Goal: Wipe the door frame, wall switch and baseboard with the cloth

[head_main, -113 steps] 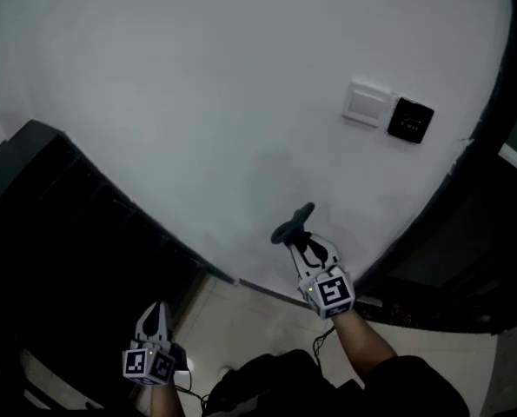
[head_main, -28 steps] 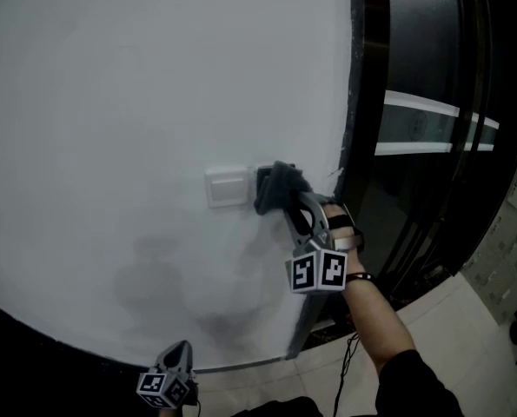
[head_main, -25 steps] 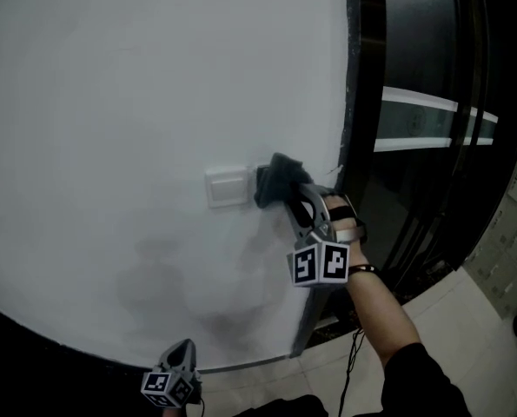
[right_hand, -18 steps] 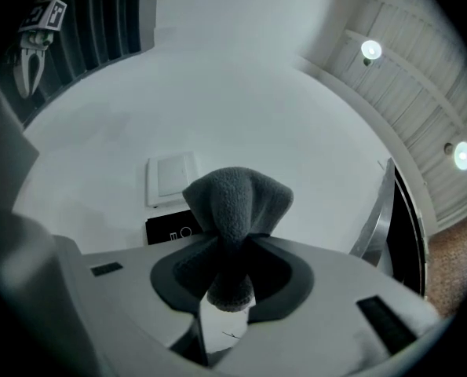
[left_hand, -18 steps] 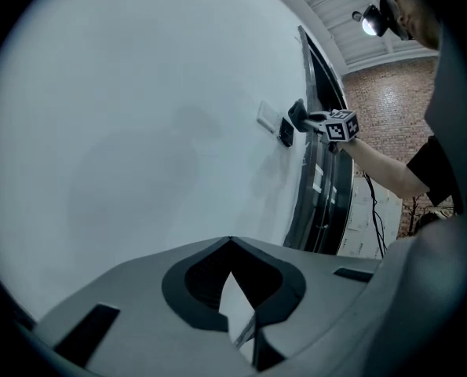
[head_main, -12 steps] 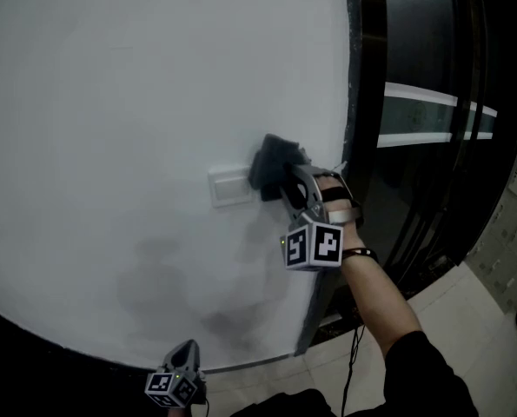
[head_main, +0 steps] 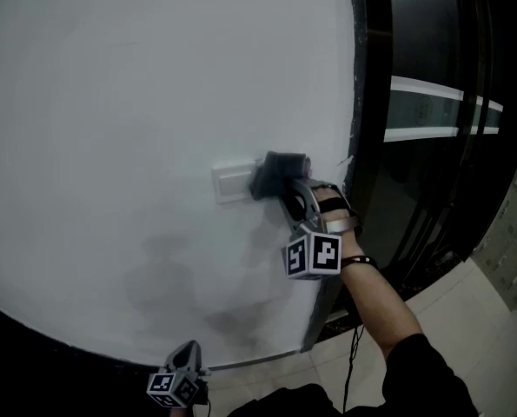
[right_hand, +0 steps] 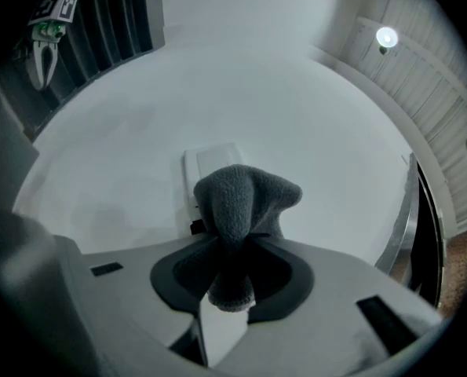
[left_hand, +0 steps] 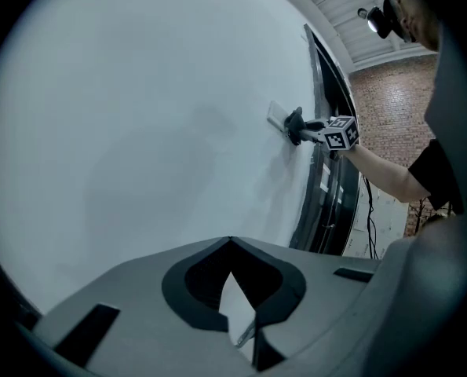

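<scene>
My right gripper (head_main: pixel 286 191) is shut on a dark grey cloth (head_main: pixel 275 171), which is pressed on the wall just right of the white wall switch (head_main: pixel 231 184). In the right gripper view the cloth (right_hand: pixel 242 201) bulges out of the jaws and covers the switch's (right_hand: pixel 212 160) right edge and a dark panel beside it. The black door frame (head_main: pixel 360 137) runs up the wall right of the cloth. My left gripper (head_main: pixel 176 387) hangs low by the baseboard (head_main: pixel 241 362), shut and holding nothing; from its own view the right gripper (left_hand: pixel 302 129) shows far off.
The white wall (head_main: pixel 154 85) fills most of the head view. Dark glass door panels (head_main: pixel 440 111) lie right of the frame. Tiled floor (head_main: pixel 467 320) shows at lower right, and a cable (head_main: pixel 355 354) hangs under my right arm.
The right gripper has come up from near the baseboard to the switches. Over the last second the cloth slid up and left, then back down a little. The left gripper stays low.
</scene>
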`<move>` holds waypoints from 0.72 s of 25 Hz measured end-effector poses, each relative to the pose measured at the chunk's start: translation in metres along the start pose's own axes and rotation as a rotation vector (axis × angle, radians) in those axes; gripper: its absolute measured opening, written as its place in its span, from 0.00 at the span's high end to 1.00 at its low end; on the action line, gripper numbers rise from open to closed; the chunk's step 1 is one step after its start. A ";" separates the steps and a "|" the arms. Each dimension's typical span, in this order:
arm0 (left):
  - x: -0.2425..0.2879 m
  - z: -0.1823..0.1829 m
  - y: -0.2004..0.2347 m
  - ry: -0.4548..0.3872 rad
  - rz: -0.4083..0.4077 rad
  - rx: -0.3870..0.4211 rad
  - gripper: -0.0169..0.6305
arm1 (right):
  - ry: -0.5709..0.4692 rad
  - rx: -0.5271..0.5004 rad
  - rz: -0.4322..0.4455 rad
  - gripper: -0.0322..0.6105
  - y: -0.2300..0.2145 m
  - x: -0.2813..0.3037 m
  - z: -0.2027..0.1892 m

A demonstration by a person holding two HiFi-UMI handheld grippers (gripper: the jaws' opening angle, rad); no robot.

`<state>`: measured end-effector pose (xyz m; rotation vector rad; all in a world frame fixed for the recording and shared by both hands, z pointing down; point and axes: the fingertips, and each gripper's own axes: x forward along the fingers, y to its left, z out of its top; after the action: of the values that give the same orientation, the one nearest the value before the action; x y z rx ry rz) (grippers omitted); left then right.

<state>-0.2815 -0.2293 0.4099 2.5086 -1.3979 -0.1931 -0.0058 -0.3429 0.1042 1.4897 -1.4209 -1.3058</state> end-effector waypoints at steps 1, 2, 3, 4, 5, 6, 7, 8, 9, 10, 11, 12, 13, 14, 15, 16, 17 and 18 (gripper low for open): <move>0.001 0.000 0.000 -0.003 -0.004 0.000 0.99 | 0.000 0.002 0.004 0.80 0.003 0.000 -0.002; 0.002 0.000 -0.001 -0.007 -0.007 0.000 0.99 | -0.001 0.005 0.006 0.80 0.006 -0.001 -0.003; 0.003 0.001 -0.003 -0.011 -0.009 0.001 0.99 | -0.001 0.008 0.011 0.80 0.008 -0.002 -0.005; 0.003 0.002 -0.004 -0.014 -0.008 0.002 0.99 | -0.001 0.009 0.017 0.80 0.011 -0.003 -0.007; 0.002 0.002 -0.004 -0.017 -0.006 0.003 0.99 | 0.000 0.008 0.023 0.80 0.014 -0.004 -0.008; 0.001 0.002 -0.004 -0.017 -0.003 0.004 0.99 | 0.000 0.007 0.029 0.80 0.017 -0.005 -0.008; 0.001 0.001 -0.003 -0.014 0.000 0.005 0.99 | -0.001 0.007 0.034 0.80 0.021 -0.005 -0.009; 0.000 -0.001 -0.003 -0.011 0.001 0.005 0.99 | -0.002 0.008 0.038 0.80 0.024 -0.006 -0.009; 0.000 -0.002 -0.003 -0.008 0.002 0.006 0.99 | -0.002 0.010 0.041 0.80 0.027 -0.007 -0.010; -0.001 -0.003 -0.004 -0.005 0.002 0.008 0.99 | -0.002 0.011 0.045 0.80 0.030 -0.008 -0.011; -0.001 -0.003 -0.006 -0.002 0.003 0.011 0.99 | -0.001 0.009 0.050 0.80 0.032 -0.009 -0.011; 0.000 -0.004 -0.007 0.001 0.006 0.012 0.99 | -0.001 0.005 0.056 0.80 0.034 -0.009 -0.011; 0.000 -0.005 -0.007 0.007 0.012 0.014 0.99 | -0.001 0.002 0.062 0.80 0.035 -0.009 -0.010; 0.001 -0.006 -0.007 0.013 0.019 0.015 0.99 | -0.005 0.004 0.067 0.80 0.036 -0.009 -0.008; 0.001 -0.007 -0.007 0.017 0.023 0.017 0.99 | -0.017 0.013 0.064 0.80 0.035 -0.010 -0.005; 0.001 -0.006 -0.008 0.018 0.024 0.019 0.99 | -0.040 0.029 0.049 0.80 0.032 -0.013 0.000; 0.002 -0.005 -0.008 0.015 0.022 0.020 0.99 | -0.068 0.045 0.027 0.80 0.026 -0.016 0.006; 0.001 -0.003 -0.009 0.010 0.020 0.021 0.99 | -0.093 0.056 0.004 0.80 0.020 -0.019 0.013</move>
<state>-0.2727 -0.2251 0.4099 2.5079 -1.4276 -0.1618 -0.0218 -0.3259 0.1235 1.4783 -1.5308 -1.3580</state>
